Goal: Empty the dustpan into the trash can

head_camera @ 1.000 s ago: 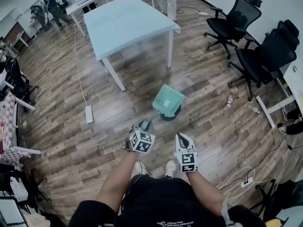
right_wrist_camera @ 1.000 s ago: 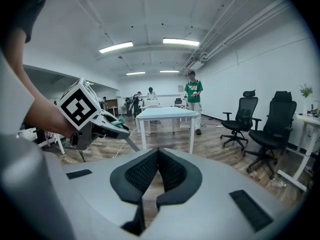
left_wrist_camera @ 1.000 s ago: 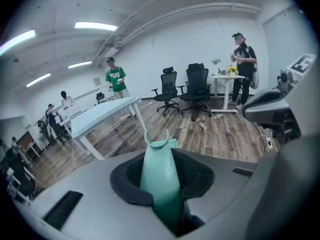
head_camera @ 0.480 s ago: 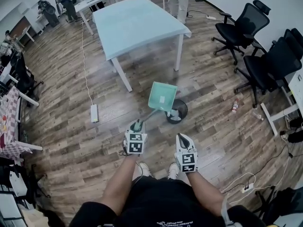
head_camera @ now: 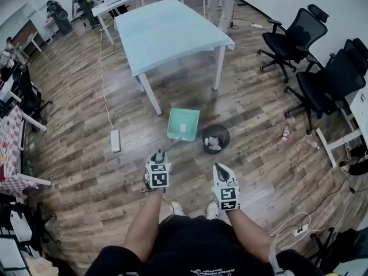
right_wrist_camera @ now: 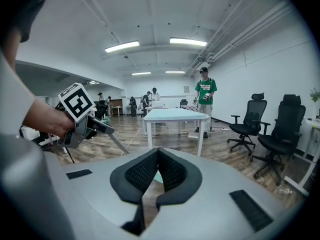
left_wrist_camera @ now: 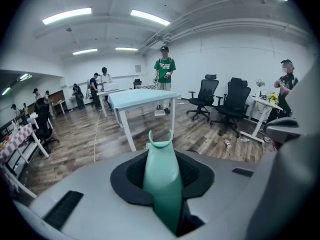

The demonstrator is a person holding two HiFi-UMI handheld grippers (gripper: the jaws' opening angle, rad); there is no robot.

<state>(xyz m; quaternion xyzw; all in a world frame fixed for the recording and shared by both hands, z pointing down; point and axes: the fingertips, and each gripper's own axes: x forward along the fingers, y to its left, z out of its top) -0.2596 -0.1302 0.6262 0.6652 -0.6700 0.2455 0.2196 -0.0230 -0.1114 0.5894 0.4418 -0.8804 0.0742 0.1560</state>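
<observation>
The left gripper (head_camera: 158, 161) pinches the handle of the green dustpan (head_camera: 183, 123). The pan sits out ahead of its jaws, just left of the black trash can (head_camera: 215, 138) on the wooden floor (head_camera: 86, 171), not over the can's mouth. The right gripper (head_camera: 223, 171) is pressed together on nothing, nearer the person than the can.

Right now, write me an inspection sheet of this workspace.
Surface: wooden floor.
Job's things: the green dustpan is held left of the black trash can, not over it; white litter shows in the can.
Clutter: a bottle lies on the floor near the chairs.
Grippers: left hand-held gripper shut on the dustpan's handle; right hand-held gripper shut, empty.
Cables: a power strip with its cord running past the table; more cords at lower right.
Surroundings: light blue table, black office chairs, a person in a green shirt beyond the table.
</observation>
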